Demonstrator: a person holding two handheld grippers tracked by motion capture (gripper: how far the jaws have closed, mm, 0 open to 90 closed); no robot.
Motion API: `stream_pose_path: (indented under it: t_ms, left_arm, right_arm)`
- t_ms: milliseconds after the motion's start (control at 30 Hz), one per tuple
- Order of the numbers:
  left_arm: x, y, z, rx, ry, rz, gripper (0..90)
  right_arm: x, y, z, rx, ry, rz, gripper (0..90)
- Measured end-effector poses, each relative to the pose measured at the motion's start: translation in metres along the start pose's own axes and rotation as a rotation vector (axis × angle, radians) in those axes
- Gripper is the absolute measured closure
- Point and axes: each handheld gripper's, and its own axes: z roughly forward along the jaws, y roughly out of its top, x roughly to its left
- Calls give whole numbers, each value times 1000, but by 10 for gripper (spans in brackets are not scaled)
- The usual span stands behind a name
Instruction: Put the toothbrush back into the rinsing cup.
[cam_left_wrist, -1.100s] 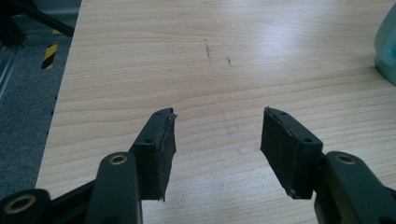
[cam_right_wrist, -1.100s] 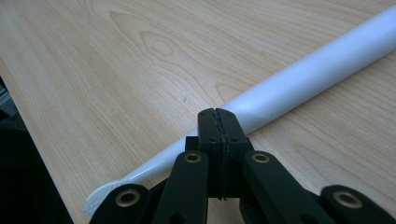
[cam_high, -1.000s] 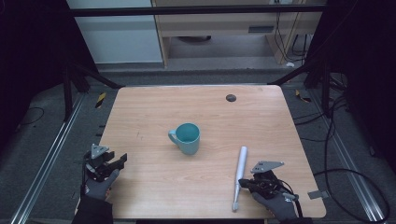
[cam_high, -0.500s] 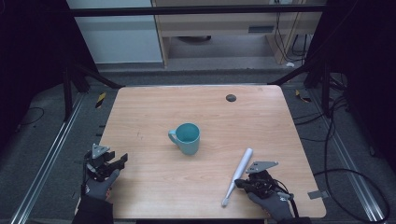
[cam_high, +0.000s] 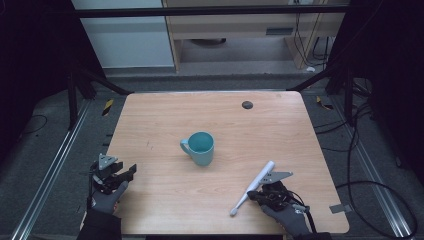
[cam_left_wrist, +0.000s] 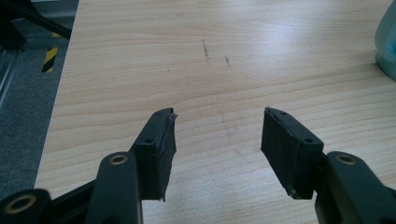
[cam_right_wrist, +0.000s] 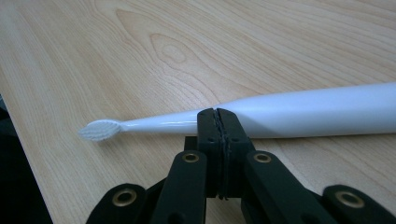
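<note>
**Toothbrush beside the right claw, mug at centre**

We see a teal mug (cam_high: 200, 147) upright at the middle of the tabletop (cam_high: 280, 130); we cannot make out anything inside it. The white toothbrush (cam_high: 252, 187) lies slanted near the front right edge, bristles toward the person. The right claw (cam_right_wrist: 218, 116) is pressed together, its tips against the handle. The left claw (cam_left_wrist: 217, 133) is spread over bare wood.

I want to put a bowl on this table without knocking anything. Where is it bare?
Bare wood runs along the far edge, apart from a dark spot, and between the mug and the left gripper. The near right corner is crowded by the toothbrush and right gripper.
</note>
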Motion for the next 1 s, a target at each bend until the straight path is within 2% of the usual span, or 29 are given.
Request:
stream_pose_path:
  t_ms: [167,267,400,433,467,567,600,667,733,800,867,1000]
  left_arm:
    - [-1,0,0,-1,1,3,438]
    - [-1,0,0,0,2,6,437]
    - [-2,0,1,2,3,11,436]
    - [-2,0,1,2,3,11,436]
    - [-2,1,1,2,5,14,436]
    - [-3,1,2,2,4,15,436]
    - [-3,1,2,2,4,15,436]
    - [-3,1,2,3,6,19,436]
    - [-3,1,2,4,7,20,435]
    - [-4,1,3,6,8,22,436]
    - [-4,1,3,5,10,24,436]
    - [-3,1,3,5,9,24,436]
  right_arm:
    - [1,2,-2,-12,5,-2,886]
    - [-4,5,-8,-59,-10,14,884]
    - [-14,10,-19,-142,-60,54,886]
    - [-14,10,-19,-142,-60,54,886]
    - [-22,13,-24,-181,-99,66,887]
    - [-34,18,-29,-223,-158,92,889]
    - [-34,18,-29,-223,-158,92,889]
    - [-48,19,-29,-233,-207,117,890]
    - [-52,19,-29,-234,-218,124,891]
    - [-67,18,-25,-216,-259,151,891]
    - [-75,19,-22,-207,-282,156,891]
    - [-87,22,-17,-203,-296,172,891]
